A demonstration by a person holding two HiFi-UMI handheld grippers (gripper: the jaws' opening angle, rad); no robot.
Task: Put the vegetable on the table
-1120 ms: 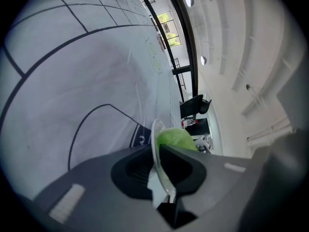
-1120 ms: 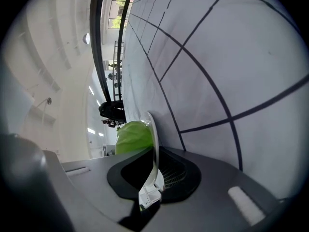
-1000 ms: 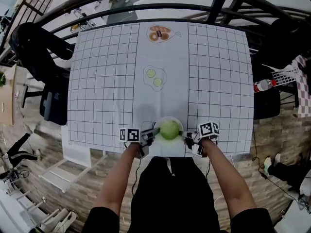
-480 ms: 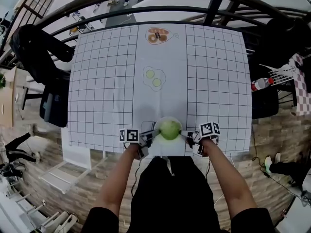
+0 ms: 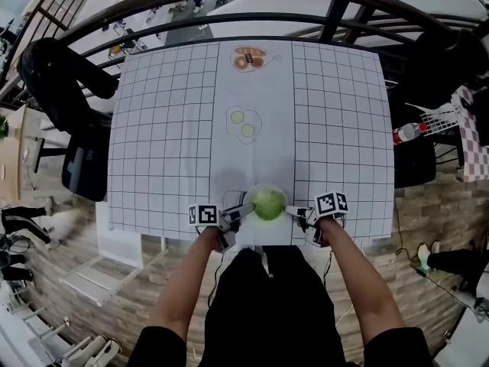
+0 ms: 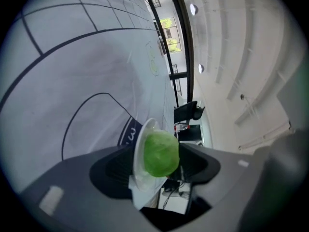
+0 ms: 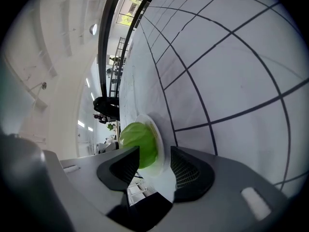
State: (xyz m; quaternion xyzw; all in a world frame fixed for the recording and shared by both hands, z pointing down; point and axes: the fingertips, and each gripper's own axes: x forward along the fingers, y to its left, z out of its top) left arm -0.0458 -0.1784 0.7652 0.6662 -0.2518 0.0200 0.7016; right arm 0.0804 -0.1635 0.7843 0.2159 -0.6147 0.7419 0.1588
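Note:
A round green vegetable (image 5: 267, 203) lies on a white plate (image 5: 266, 186) that rests on the gridded table (image 5: 168, 128) at its near edge. My left gripper (image 5: 238, 214) is at the plate's left side and my right gripper (image 5: 296, 214) at its right side. In the left gripper view the plate's rim (image 6: 140, 149) and the vegetable (image 6: 160, 153) sit between the opening jaws of the left gripper (image 6: 157, 168), with gaps at the pads. The right gripper (image 7: 155, 170) is also opening, its pads standing off the plate (image 7: 159, 139) and vegetable (image 7: 137, 141).
Printed on the table's middle strip are two green slices (image 5: 243, 122) and, at the far end, an orange food picture (image 5: 249, 56). Black chairs (image 5: 61, 75) stand to the left, a bottle (image 5: 405, 134) sits off the right edge, and a black railing curves behind.
The plate with the vegetable stays at the near edge and both grippers stay at its sides. Only the camera has shifted a little.

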